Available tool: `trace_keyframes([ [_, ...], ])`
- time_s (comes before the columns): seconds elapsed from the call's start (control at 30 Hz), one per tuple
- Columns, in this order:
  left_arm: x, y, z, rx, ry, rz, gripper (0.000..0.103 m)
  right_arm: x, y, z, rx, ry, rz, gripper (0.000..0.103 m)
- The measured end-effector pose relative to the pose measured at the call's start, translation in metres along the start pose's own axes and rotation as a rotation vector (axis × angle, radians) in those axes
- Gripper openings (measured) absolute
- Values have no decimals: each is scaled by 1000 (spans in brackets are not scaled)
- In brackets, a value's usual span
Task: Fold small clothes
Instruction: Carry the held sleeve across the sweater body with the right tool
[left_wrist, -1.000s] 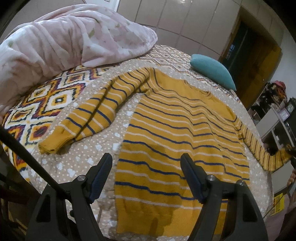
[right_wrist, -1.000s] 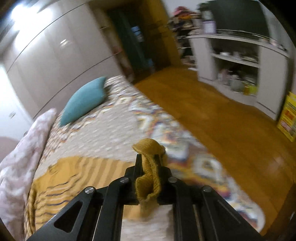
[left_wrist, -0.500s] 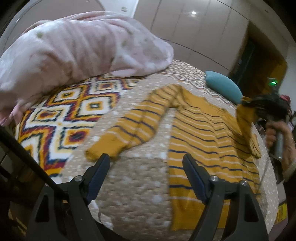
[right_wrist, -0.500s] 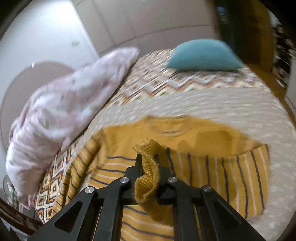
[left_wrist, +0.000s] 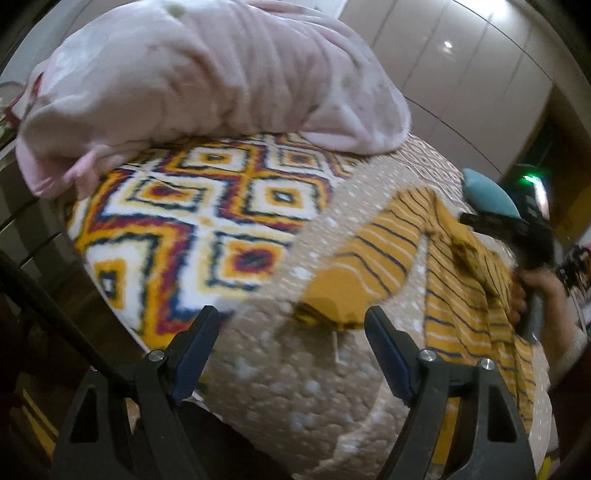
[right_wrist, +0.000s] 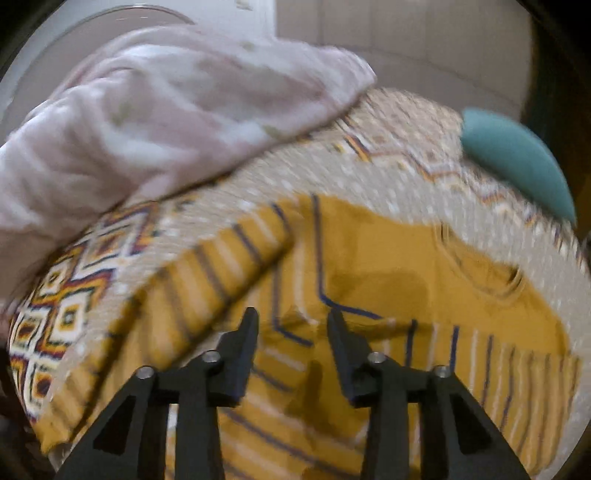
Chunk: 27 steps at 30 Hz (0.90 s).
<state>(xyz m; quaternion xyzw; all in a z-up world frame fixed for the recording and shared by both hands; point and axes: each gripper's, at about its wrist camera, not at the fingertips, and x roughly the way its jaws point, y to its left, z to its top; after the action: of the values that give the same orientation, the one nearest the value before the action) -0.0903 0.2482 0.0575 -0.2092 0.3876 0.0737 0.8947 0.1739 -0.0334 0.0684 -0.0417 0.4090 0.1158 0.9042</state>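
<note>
A mustard sweater with navy and white stripes (right_wrist: 388, 266) lies flat on the bed. Its right sleeve is folded across the body (left_wrist: 476, 266). Its left sleeve (left_wrist: 369, 258) stretches out, with the cuff (left_wrist: 325, 306) just beyond my left gripper (left_wrist: 291, 332), which is open and empty. My right gripper (right_wrist: 291, 332) is open and empty just above the sweater's chest; it also shows in the left wrist view (left_wrist: 509, 225), held by a hand.
A pink quilt (left_wrist: 207, 74) is heaped at the head of the bed. A patterned blanket (left_wrist: 192, 221) lies under a beige dotted cover (left_wrist: 295, 387). A teal cushion (right_wrist: 517, 158) sits at the far corner. Wardrobe doors stand behind.
My right gripper carried the right sleeve over the sweater's body and opened, letting it go. My left gripper swung left toward the left sleeve's cuff.
</note>
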Motion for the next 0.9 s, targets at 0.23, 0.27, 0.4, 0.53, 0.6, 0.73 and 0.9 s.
trace_keyframes([
  [0.23, -29, 46, 12, -110, -93, 90, 80, -39, 83, -39, -218, 66, 282, 53],
  [0.27, -33, 51, 13, -119, -103, 98, 81, -39, 92, -46, -229, 79, 310, 53],
  [0.4, -39, 63, 13, -147, -113, 99, 81, -41, 129, -76, -266, 98, 371, 53],
  [0.53, -41, 65, 12, -150, -120, 91, 81, -42, 152, -89, -263, 111, 446, 53],
  [0.6, -41, 67, 11, -157, -116, 82, 81, -36, 170, -95, -248, 128, 434, 55],
  [0.73, -39, 76, 10, -179, -101, 61, 81, -9, 194, -90, -225, 183, 404, 24],
  [0.9, -43, 91, 9, -218, -117, 79, 81, 26, 234, -49, -223, 222, 401, 22],
])
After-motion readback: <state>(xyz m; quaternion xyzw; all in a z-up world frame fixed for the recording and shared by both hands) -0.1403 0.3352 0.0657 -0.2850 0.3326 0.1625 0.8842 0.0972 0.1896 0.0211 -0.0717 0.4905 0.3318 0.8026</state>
